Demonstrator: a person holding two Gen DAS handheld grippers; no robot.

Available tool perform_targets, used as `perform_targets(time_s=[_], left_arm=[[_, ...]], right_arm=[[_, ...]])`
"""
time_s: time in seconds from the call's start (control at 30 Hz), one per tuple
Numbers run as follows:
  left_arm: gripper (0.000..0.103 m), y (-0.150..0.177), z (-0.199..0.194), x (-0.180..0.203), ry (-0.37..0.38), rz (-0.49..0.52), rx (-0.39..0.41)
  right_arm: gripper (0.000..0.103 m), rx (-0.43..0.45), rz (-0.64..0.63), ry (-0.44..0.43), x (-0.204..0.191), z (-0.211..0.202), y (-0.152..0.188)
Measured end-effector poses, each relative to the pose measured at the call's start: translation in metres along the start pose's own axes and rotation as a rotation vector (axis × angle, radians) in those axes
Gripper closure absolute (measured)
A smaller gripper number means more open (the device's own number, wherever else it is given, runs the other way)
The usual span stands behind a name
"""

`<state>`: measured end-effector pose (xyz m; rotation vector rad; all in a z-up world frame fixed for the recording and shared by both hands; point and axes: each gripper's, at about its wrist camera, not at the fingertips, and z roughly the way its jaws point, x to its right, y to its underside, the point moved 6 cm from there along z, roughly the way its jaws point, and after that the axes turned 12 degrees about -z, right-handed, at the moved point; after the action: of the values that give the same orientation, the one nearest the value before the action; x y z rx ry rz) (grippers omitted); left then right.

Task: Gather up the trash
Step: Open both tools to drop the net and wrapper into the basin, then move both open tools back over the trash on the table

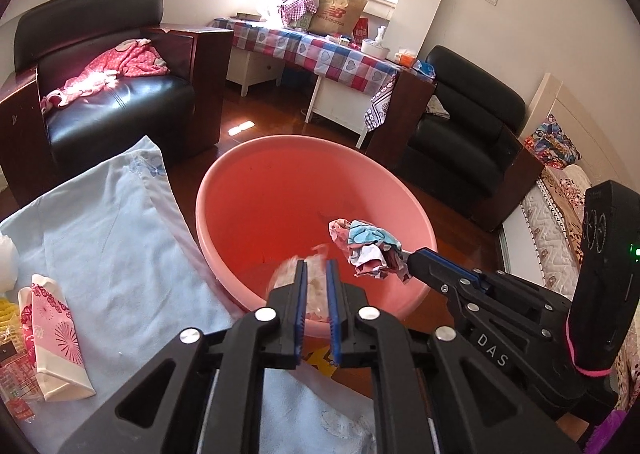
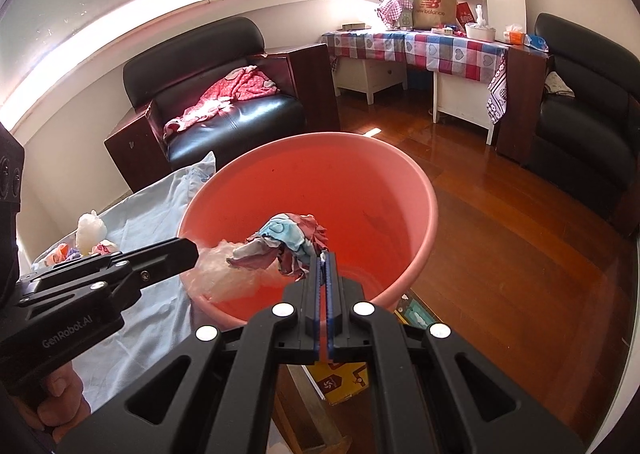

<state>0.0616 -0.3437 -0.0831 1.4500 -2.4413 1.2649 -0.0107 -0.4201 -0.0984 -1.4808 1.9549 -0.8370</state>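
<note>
A pink plastic basin stands just ahead of both grippers. My left gripper is over its near rim, jaws a narrow gap apart. A crumpled clear plastic wrapper shows blurred at and just beyond the fingertips, hanging into the basin; the pads do not seem to press on it. My right gripper is shut on a crumpled colourful wrapper, held above the basin's inside.
A light blue cloth covers the surface to the left, with a pink flowered packet and a white plastic wad on it. A yellow box lies below the basin. Black armchairs and a checked table stand beyond.
</note>
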Motion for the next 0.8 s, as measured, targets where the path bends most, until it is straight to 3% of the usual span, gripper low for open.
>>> perform_targets(time_s=[0.1,0.57,0.63,0.7,0.8], left_arm=[[0.065,-0.002,-0.008,-0.001,-0.010,0.003,0.034],[0.048,-0.003,-0.040,0.000,-0.004,0.003,0.093],[0.046,-0.002,-0.046,0.000,-0.007,0.001,0.101],[0.045,-0.001,-0.053,0.000,-0.011,-0.002,0.114],[0.045,0.000,-0.064,-0.003,-0.024,-0.005,0.138]], right_arm=[[0.100,0.001,0.005,0.004,0.002,0.000,0.000],[0.096,-0.010,0.029,-0.004,0.000,-0.003,0.002],[0.092,-0.004,0.033,-0.013,-0.003,-0.006,0.002],[0.077,0.007,0.034,-0.023,-0.006,-0.009,0.002],[0.073,0.020,0.021,-0.033,-0.012,-0.014,0.002]])
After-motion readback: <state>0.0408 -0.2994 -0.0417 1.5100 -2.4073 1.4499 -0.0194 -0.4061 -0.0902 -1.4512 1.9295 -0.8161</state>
